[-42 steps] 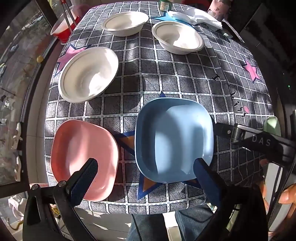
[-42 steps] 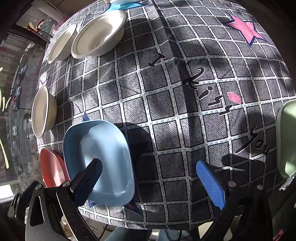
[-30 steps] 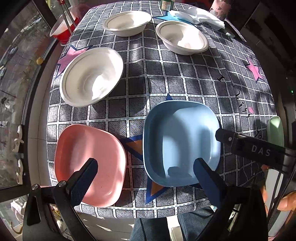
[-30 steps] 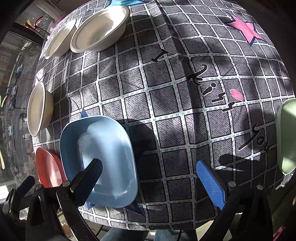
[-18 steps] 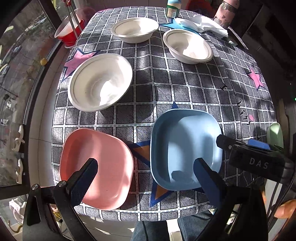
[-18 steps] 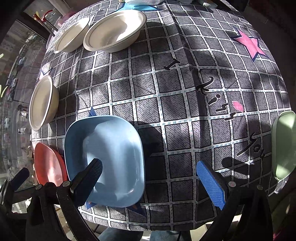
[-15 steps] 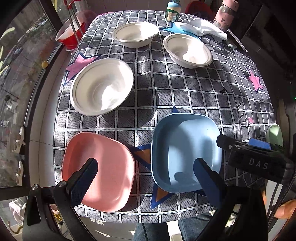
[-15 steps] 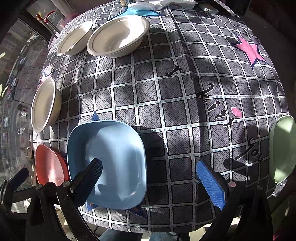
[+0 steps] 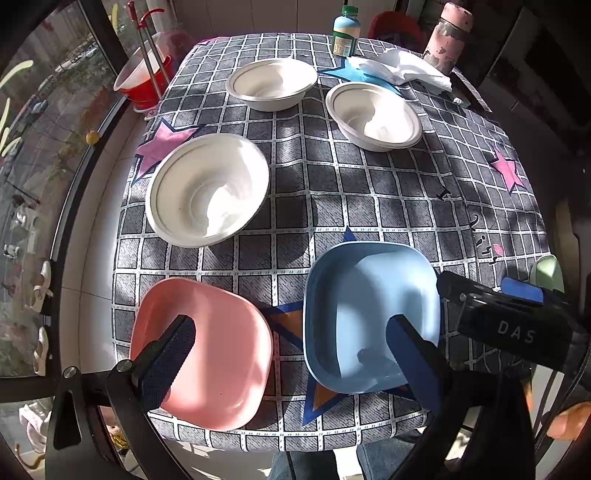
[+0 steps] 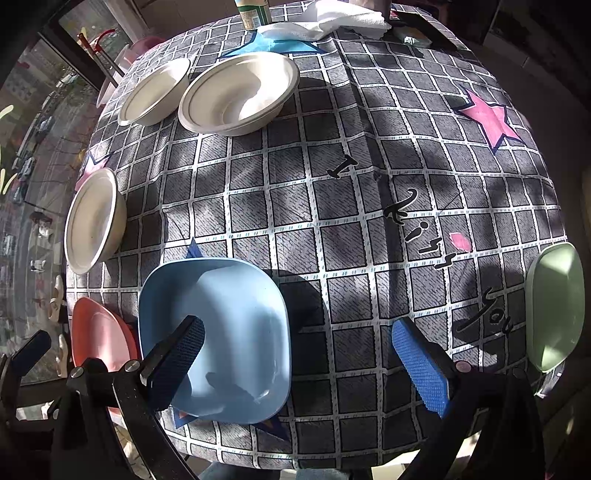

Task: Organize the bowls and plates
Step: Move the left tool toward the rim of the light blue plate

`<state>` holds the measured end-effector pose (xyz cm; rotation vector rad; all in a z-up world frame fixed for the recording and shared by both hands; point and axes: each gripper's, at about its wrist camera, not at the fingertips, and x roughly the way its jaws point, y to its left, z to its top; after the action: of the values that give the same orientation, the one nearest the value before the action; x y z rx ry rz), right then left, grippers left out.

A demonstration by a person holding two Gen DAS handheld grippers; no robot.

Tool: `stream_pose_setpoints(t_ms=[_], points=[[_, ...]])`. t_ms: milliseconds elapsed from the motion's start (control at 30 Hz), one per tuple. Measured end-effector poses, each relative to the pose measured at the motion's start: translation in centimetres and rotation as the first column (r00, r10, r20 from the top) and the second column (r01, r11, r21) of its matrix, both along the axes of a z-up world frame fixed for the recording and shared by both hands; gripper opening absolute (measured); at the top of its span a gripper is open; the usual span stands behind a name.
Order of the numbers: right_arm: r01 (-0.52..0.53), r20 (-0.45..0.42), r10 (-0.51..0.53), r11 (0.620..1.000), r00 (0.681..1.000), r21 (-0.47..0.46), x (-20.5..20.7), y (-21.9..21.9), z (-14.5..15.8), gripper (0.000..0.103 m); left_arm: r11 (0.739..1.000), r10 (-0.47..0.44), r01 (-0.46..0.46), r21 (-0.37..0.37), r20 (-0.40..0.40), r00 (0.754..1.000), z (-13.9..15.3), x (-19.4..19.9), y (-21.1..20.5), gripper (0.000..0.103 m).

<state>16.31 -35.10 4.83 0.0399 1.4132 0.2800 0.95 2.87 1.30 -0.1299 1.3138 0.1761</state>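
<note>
- Sunlit checked cloth (image 9: 332, 184) with star prints covers the table in the left wrist view; a window runs along its left side.
- Left gripper (image 9: 291, 354) hangs above the near edge, jaws wide apart and holding nothing.
- Pink plate (image 9: 221, 354) lies under its left finger, blue plate (image 9: 369, 314) under its right one, the two just beside each other but apart.
- Three white bowls sit further back: big bowl (image 9: 207, 190) at left, far bowl (image 9: 271, 88) and right bowl (image 9: 373, 116) behind it.
- Green bottle (image 9: 346, 29), white cloth (image 9: 402, 68) and pink flask (image 9: 447, 37) stand at the far edge; a red bucket (image 9: 142, 79) is off the table at left.
- Right wrist view: right gripper (image 10: 299, 362) hovers over the near edge, jaws wide apart, empty.
- Blue plate (image 10: 229, 332) lies below its left finger, pink plate (image 10: 99, 336) beyond it at the edge.
- Green plate (image 10: 554, 306) overhangs the table's right edge, well apart from the others.
</note>
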Motion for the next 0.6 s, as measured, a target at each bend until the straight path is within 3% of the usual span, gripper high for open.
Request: stream_pose_setpoints(t_ms=[600], points=[[0.023,-0.061,-0.025,0.999,0.998,-0.028,-0.1,-0.5,-0.9,0.102,1.0,-0.011,0.011,0.008,-0.032,0.999,-0.9,-0.2,-0.2,0.103]])
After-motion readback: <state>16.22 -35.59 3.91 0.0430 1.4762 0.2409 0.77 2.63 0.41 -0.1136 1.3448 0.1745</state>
